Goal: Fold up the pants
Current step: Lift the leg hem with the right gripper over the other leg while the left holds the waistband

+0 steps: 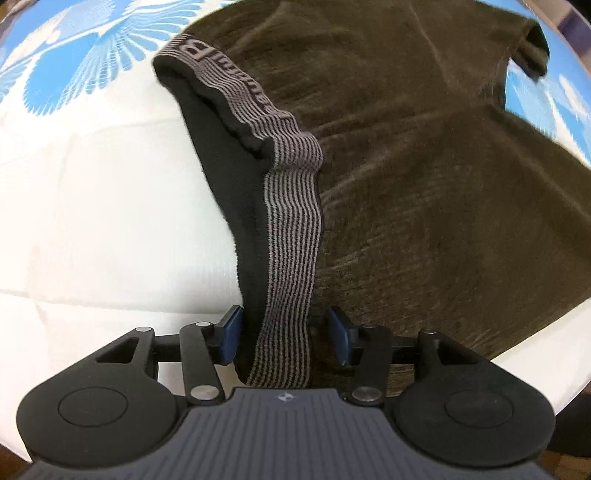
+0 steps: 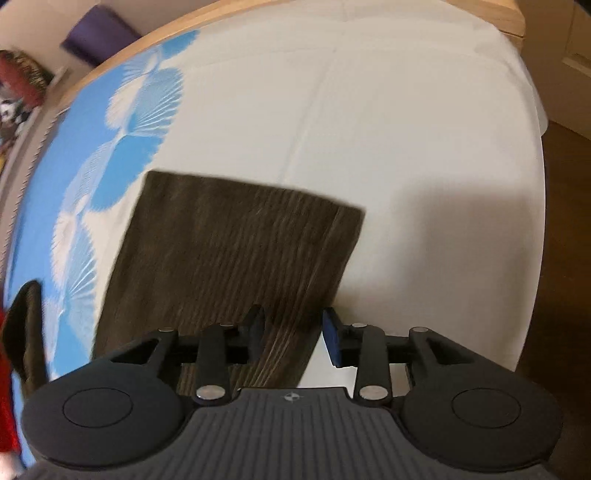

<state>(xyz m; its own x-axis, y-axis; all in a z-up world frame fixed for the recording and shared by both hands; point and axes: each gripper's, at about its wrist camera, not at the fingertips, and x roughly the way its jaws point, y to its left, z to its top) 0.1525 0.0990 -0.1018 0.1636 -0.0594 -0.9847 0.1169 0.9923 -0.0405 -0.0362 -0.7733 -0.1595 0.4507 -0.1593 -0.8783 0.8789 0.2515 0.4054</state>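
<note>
Dark olive-brown corduroy pants [image 1: 424, 166] lie on a bed, with the grey striped waistband [image 1: 291, 236] gaping along their left side. My left gripper [image 1: 285, 334] points straight down over that waistband. The band runs between its blue pads [image 1: 229, 334] with a gap on the right, so the jaws stand open. In the right wrist view a flat pant leg [image 2: 229, 243] stretches away to its hem. My right gripper [image 2: 293, 332] straddles the leg's right edge, and its right pad [image 2: 332, 341] stands clear of the cloth, so it is open.
The bed sheet [image 2: 388, 129] is white with a blue fan pattern [image 2: 122, 155] on the left. A wooden bed frame [image 2: 513, 18] borders the far side and dark floor [image 2: 565, 221] lies to the right. Another dark piece of cloth [image 2: 27, 325] shows at the left edge.
</note>
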